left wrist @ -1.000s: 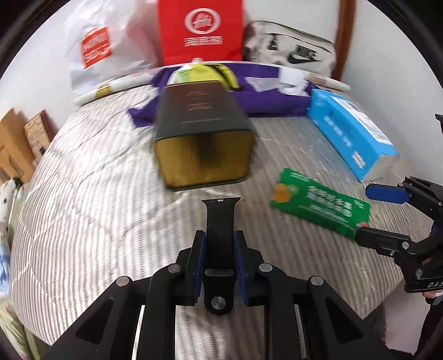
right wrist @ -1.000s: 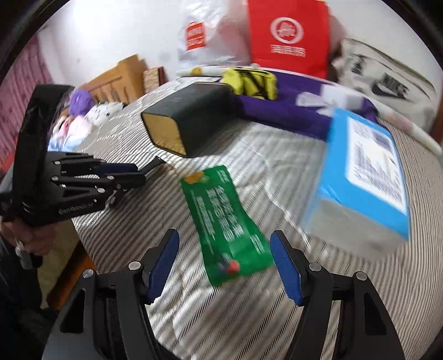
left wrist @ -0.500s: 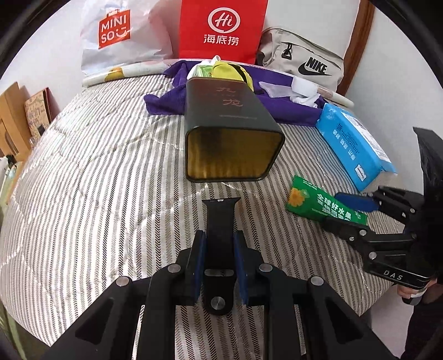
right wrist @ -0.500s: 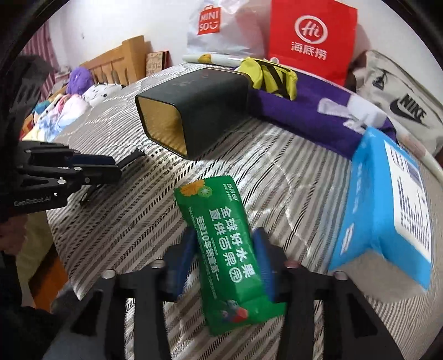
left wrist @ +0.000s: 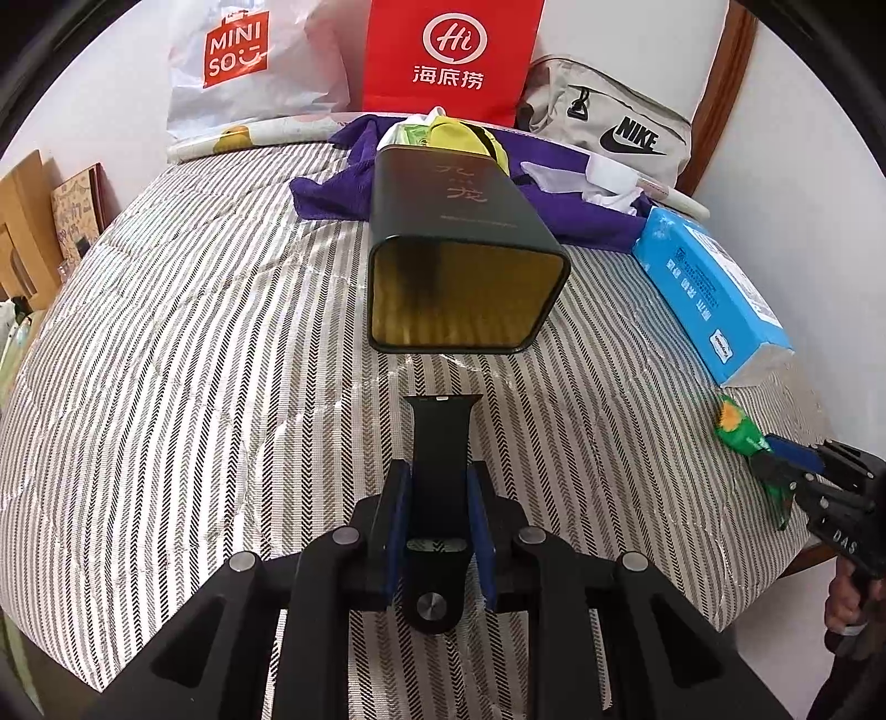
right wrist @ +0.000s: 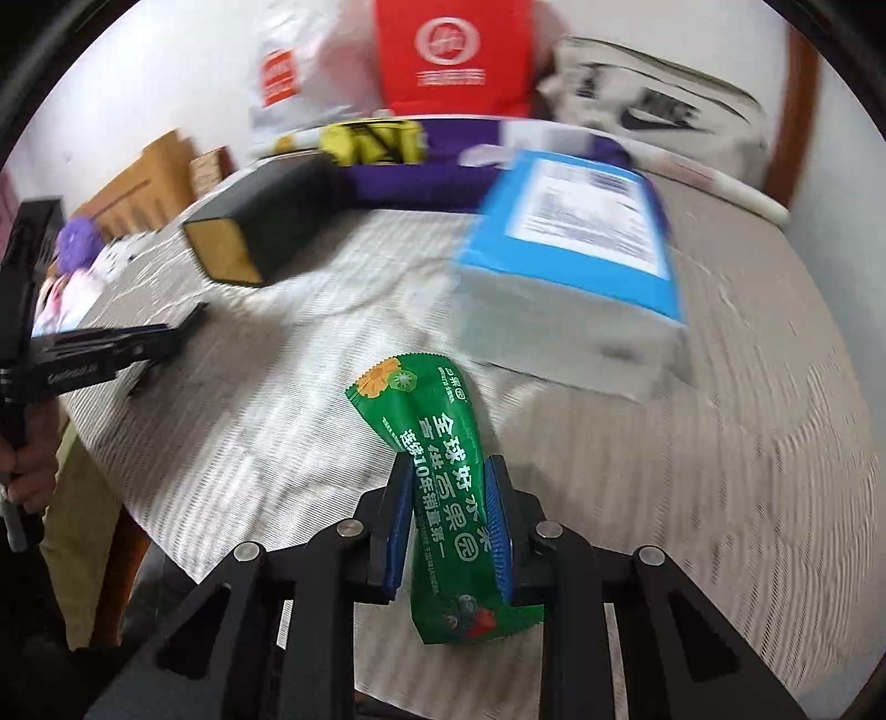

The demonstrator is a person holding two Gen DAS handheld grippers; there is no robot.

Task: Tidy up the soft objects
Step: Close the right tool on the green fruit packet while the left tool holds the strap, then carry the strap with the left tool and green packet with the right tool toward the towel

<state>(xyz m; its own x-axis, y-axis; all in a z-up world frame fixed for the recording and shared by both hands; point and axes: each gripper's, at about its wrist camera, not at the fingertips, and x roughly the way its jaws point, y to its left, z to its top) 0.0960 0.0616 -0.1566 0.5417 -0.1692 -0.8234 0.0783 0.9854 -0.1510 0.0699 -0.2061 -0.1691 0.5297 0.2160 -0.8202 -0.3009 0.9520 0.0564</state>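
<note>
green packet (right wrist: pixel 443 487) apparently lengthwise between right jaws

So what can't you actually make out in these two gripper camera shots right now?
- Right wrist view: motion blur smears the print on the blue pack and red bag.
- Left wrist view: the tin hides part of the purple cloth and yellow item.
- Left wrist view: right gripper covers most of the green packet.
- Left gripper: watch strap buckle end unseen.

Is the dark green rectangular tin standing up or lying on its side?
On its side: the dark green rectangular tin lies along the striped bedspread, open gold-lined mouth facing the left camera.
</note>
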